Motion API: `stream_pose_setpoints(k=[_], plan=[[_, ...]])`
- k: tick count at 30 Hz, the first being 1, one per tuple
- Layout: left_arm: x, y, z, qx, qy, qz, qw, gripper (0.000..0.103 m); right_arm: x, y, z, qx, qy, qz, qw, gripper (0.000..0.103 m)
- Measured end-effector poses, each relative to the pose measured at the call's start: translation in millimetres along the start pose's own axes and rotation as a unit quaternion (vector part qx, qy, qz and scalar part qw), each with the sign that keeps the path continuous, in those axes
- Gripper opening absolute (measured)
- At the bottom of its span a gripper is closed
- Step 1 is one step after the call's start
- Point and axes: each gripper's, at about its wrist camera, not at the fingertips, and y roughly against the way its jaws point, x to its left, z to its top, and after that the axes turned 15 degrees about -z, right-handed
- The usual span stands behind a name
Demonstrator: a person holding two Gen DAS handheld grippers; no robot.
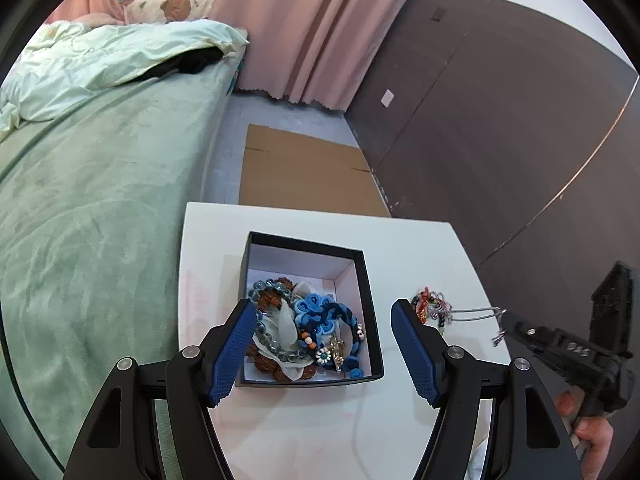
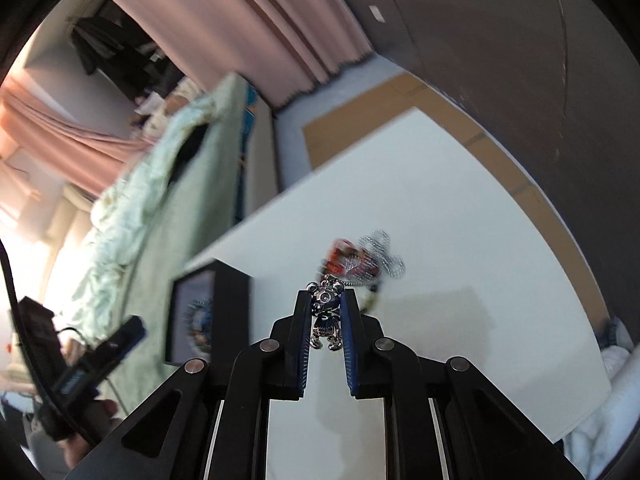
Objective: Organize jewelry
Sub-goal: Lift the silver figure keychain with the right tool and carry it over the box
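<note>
A black open box (image 1: 368, 300) on the white table (image 1: 420, 248) holds several bracelets and blue braided hair ties (image 1: 320, 316). My left gripper (image 1: 324, 312) hangs open above the box, nothing between its pads. To its right a small heap of jewelry (image 1: 430, 304) lies on the table, with a silver chain (image 1: 476, 314) stretched toward my right gripper (image 1: 505, 326). In the right wrist view my right gripper (image 2: 326, 300) is shut on a silver bear pendant (image 2: 326, 312) lifted off the table; its chain trails to the blurred red and silver heap (image 2: 362, 262).
A bed with a green sheet (image 1: 88, 200) runs along the table's left side. Flat cardboard (image 1: 304, 168) lies on the floor beyond the table, by a dark wall (image 1: 500, 120) and pink curtains (image 1: 320, 20). A person's hand (image 1: 588, 432) holds the right gripper.
</note>
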Motion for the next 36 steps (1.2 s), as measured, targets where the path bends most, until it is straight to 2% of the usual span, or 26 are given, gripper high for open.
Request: stream_pose_setpoints(k=[10,21,22,26,32,36], plan=[[11,20,6,-0.017,0.008,-0.005,0.9998,0.071,39,76,21,-0.099,0.016,0.03,0.995,0.016],[16,39,15,-0.04,0.019,-0.041,0.9982,0.071,127,155,53,-0.178,0.088,0.035,0.979,0.016],[18,41,16,-0.042,0.023,-0.044,0.9979,0.073,135,161,54,-0.185,0.094,0.036,0.978,0.016],[26,52,20,-0.067,0.041,-0.057,0.9953,0.093,166,180,61,-0.207,0.113,0.041,0.971,0.016],[43,68,27,-0.091,0.073,-0.071,0.9906,0.101,208,199,63,-0.225,0.138,0.052,0.963,0.016],[53,75,29,-0.102,0.086,-0.073,0.9883,0.101,229,196,62,-0.224,0.151,0.058,0.961,0.016]])
